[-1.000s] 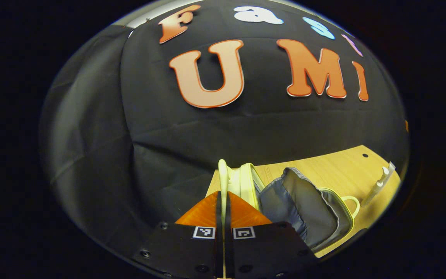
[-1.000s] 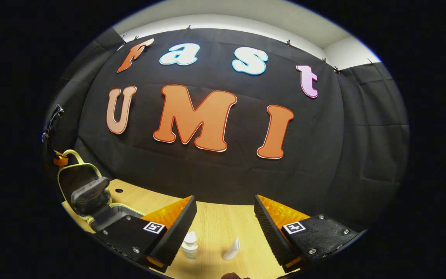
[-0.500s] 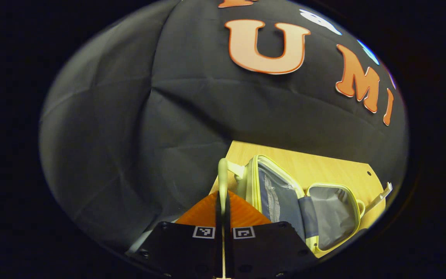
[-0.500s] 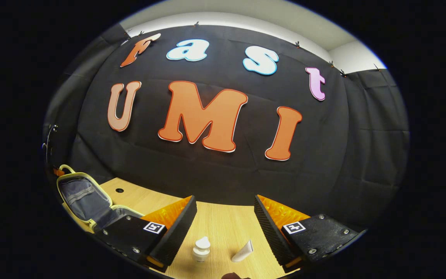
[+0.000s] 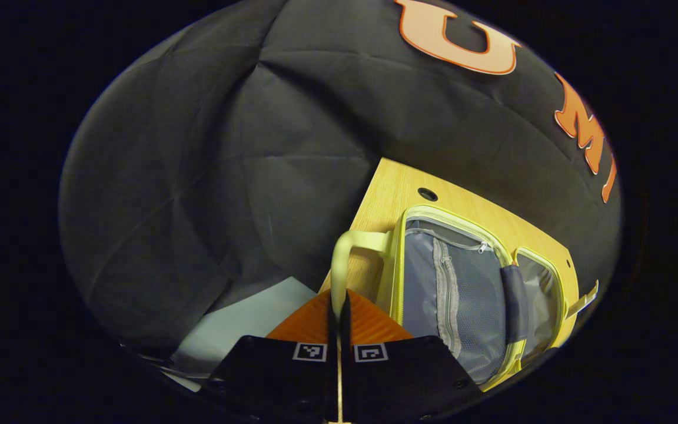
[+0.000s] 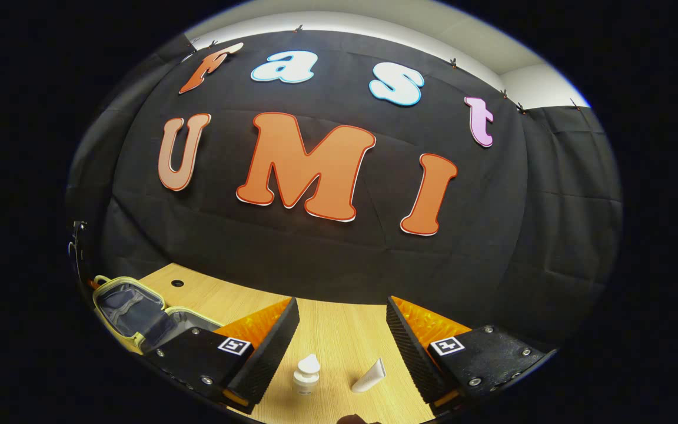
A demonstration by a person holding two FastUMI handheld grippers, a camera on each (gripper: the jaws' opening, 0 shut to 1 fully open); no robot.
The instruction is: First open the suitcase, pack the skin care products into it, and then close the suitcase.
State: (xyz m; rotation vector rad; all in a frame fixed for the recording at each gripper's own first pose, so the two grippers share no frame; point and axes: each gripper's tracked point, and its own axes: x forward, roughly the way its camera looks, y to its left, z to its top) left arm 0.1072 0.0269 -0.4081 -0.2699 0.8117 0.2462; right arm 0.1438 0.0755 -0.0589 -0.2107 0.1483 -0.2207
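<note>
Two white bottles (image 6: 306, 373) lie between spread right tongs (image 6: 342, 347); left tongs (image 5: 339, 321) pinch suitcase handle (image 5: 344, 259).

A wooden table (image 6: 333, 335) carries suitcase (image 5: 468, 294), bottle (image 6: 306, 374), tube (image 6: 369, 377).

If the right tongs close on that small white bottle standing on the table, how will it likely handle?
The small white bottle stands upright on a narrow base, so an off-centre nudge may tip it. It looks like rigid plastic, probably light. Its rounded body might roll if toppled.
</note>
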